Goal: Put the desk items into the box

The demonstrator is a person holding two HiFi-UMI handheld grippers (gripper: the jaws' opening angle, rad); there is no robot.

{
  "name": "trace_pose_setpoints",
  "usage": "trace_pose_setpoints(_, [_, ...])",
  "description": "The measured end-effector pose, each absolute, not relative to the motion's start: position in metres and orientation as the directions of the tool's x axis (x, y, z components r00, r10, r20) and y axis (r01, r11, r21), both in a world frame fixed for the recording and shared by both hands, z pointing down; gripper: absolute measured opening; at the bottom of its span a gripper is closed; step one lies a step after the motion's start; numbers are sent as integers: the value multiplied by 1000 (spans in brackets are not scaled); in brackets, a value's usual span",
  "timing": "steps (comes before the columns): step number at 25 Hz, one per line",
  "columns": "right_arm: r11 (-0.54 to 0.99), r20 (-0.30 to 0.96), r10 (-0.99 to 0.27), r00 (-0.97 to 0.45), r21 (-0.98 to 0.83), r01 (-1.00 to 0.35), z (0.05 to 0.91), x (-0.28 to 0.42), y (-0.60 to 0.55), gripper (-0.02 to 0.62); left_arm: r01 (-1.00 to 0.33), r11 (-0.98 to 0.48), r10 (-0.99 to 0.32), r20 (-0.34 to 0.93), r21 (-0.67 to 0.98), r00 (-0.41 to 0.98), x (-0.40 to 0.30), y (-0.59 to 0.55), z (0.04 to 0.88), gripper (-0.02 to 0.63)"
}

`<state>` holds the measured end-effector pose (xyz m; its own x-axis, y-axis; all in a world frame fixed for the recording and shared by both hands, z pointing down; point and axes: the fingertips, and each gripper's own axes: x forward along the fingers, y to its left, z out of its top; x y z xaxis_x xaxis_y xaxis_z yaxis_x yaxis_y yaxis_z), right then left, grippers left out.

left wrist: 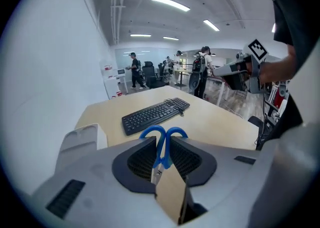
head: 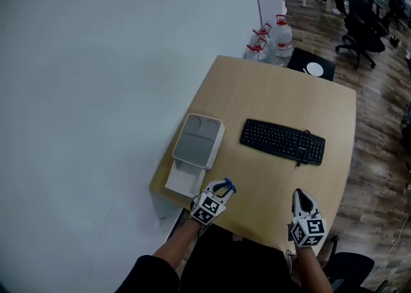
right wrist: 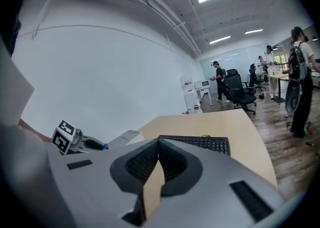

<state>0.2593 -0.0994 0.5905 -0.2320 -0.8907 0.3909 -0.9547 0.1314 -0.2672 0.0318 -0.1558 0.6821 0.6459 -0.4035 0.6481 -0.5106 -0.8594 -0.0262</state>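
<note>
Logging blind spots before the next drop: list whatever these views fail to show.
- Blades of the scissors: buried in the left claw in the left gripper view, and hidden by it in the head view too.
- Inside of the box: too small in the head view to tell contents. The left gripper view shows only its outside.
- Near left end of the keyboard: behind the right claw in the right gripper view.

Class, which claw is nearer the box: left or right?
Left. The left claw is right beside the box, at its near end; the right claw is across the desk.
</note>
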Motion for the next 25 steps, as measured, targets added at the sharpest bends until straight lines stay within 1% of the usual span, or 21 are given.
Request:
trace_pose_setpoints(9, [245,382,-865,-324,-242,-939,574,174,-130,60,-630,-776,-512,552,33,659,-48,-166,654,84])
trace_pose_setpoints(16, [323,391,-835,-387,-221,-920,572,91,-142,60,-719,-691,-603,488,75,631,-124,-180,645,84])
trace_pose_setpoints(20, [356,393,-821,-415,-217,-909,565,45,-149,60,-716,-697,-619,474,35,626,-158,-183,635,84])
trace_pose_setpoints(25, [380,389,-814,-431,-204,-902,552,-4,-155,60,-665,-746,-586,508,-34,631,-185,-182,641,84])
